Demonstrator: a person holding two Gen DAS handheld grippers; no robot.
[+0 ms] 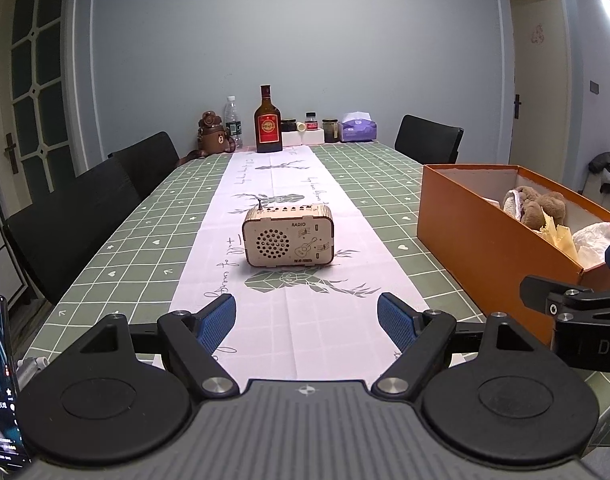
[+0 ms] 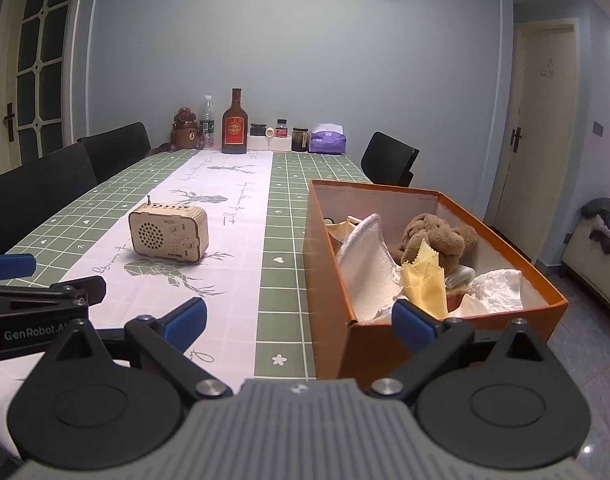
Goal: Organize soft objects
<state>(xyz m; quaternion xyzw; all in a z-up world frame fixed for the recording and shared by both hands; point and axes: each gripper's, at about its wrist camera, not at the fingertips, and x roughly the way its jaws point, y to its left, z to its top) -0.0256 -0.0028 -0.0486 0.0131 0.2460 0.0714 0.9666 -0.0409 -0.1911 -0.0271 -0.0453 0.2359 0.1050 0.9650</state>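
Soft items already fill the open orange cardboard box (image 2: pixel 385 344) at my right: a brown plush toy (image 2: pixel 437 240), a white cloth (image 2: pixel 369 272), a yellow pinked-edge cloth (image 2: pixel 425 284) and crumpled white tissue (image 2: pixel 501 288). I see nothing soft left on the green checked tablecloth (image 1: pixel 137 240), so I judge the sorting nearly finished. My left gripper (image 1: pixel 307 320) and right gripper (image 2: pixel 301 320) both hang spread wide, holding nothing. A wooden toy radio (image 1: pixel 289 236) sits on the white runner (image 1: pixel 265 320) ahead, hard, not mine to move. Bottles and jars stand well apart at the far end.
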